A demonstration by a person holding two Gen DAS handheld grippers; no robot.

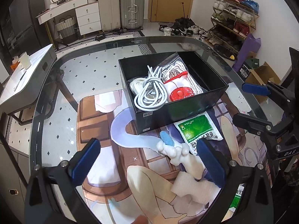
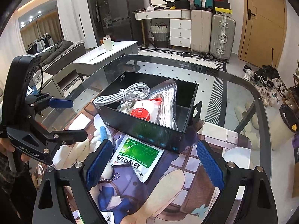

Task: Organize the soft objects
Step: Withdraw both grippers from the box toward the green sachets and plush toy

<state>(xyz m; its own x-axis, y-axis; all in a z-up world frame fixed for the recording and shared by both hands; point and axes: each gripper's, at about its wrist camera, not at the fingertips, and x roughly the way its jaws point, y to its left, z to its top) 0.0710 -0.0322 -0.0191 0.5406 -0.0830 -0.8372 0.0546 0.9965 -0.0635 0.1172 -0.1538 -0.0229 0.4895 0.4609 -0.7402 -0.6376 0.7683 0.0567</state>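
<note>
A black open box (image 1: 168, 115) (image 2: 149, 130) stands on the glass table, holding white cables (image 1: 149, 95), a bagged white rope (image 1: 175, 69) and a red-and-white item (image 1: 179, 93). In front of it lies a green-and-white soft packet (image 1: 198, 130) (image 2: 138, 156). A white plush toy with a blue ear (image 1: 173, 153) (image 2: 101, 133) lies beside the packet, with a white foam piece (image 1: 188, 184) near it. My left gripper (image 1: 148, 164) (image 2: 71, 120) is open above the plush toy without touching it. My right gripper (image 2: 155, 165) (image 1: 250, 106) is open wide over the green packet.
A printed mat (image 1: 104, 123) covers the near part of the glass table (image 1: 130, 39). A second packet (image 1: 237, 199) (image 2: 108, 218) lies at the near edge. Beyond the table are a grey side table (image 1: 28, 78), suitcases (image 1: 130, 7) and a shoe rack (image 1: 233, 18).
</note>
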